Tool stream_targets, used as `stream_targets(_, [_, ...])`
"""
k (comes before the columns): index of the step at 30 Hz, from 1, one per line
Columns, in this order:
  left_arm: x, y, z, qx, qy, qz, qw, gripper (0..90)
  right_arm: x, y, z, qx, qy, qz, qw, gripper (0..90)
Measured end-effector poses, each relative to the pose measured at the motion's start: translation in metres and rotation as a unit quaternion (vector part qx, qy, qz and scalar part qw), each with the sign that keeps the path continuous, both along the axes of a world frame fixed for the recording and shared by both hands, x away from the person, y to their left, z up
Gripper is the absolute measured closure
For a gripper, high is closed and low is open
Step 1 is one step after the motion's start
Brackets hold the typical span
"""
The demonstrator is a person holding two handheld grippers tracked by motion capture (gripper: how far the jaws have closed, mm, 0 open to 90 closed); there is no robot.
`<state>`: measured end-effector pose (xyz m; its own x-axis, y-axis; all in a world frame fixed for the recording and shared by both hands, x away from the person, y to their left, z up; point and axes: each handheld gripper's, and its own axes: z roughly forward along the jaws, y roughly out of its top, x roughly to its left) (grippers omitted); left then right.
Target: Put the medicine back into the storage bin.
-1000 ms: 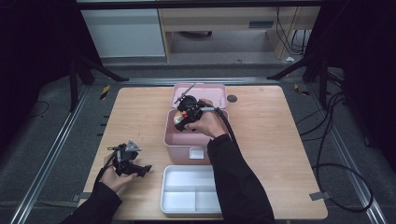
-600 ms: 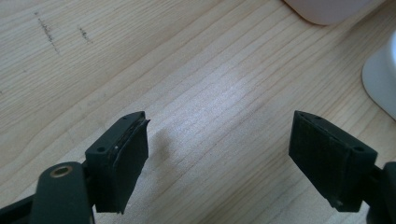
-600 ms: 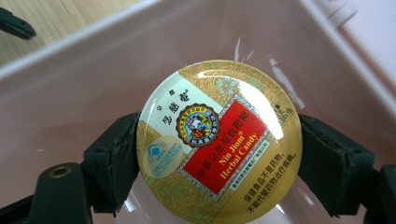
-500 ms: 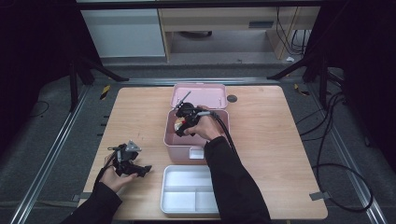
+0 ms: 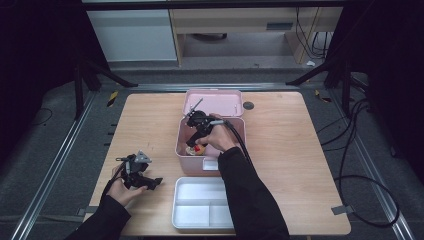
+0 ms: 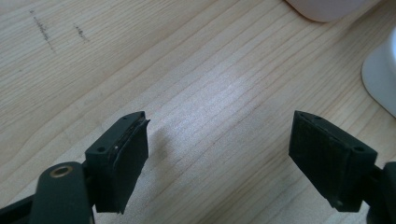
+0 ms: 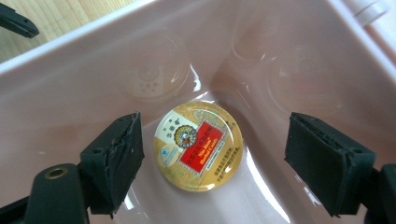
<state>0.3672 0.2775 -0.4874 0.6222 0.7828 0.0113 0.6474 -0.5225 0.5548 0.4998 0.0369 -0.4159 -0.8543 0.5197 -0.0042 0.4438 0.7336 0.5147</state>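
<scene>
High view: fixed above the near side of the wooden table (image 5: 300,165), facing forward and down, far enough to take in the whole tabletop and the floor around it. Left gripper view: mounted on the left gripper (image 5: 137,172), aimed along its 2 jaws, very close to bare wood; shares with the high view the pink box (image 6: 327,7) corner and the white tray (image 6: 383,74) edge. Right gripper view: mounted on the right gripper (image 5: 196,142), pointed steeply down into the pink box, close above the round gold tin (image 7: 199,145); shares that box interior with the high view.
</scene>
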Motion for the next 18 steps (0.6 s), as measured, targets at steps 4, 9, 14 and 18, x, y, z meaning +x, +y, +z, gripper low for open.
stream_targets(4, [0.0,0.0,0.0,-0.001,-0.002,0.0,1.0,19.6,-0.005,-0.006,0.012,0.017,-0.016,0.002,0.9997,22.4])
stream_targets(9, [-0.001,0.0,0.003,-0.004,-0.005,-0.001,1.0,19.9,-0.015,-0.022,0.036,0.045,-0.041,-0.001,0.9981,23.3])
stream_targets(14, [-0.002,-0.001,0.004,-0.005,-0.008,-0.003,0.9999,20.2,-0.024,-0.036,0.052,0.058,-0.061,-0.003,0.9965,24.1])
stream_targets(18, [-0.002,-0.002,0.006,-0.005,-0.01,-0.007,0.9999,20.8,-0.037,-0.057,0.066,0.056,-0.075,-0.011,0.9956,24.8])
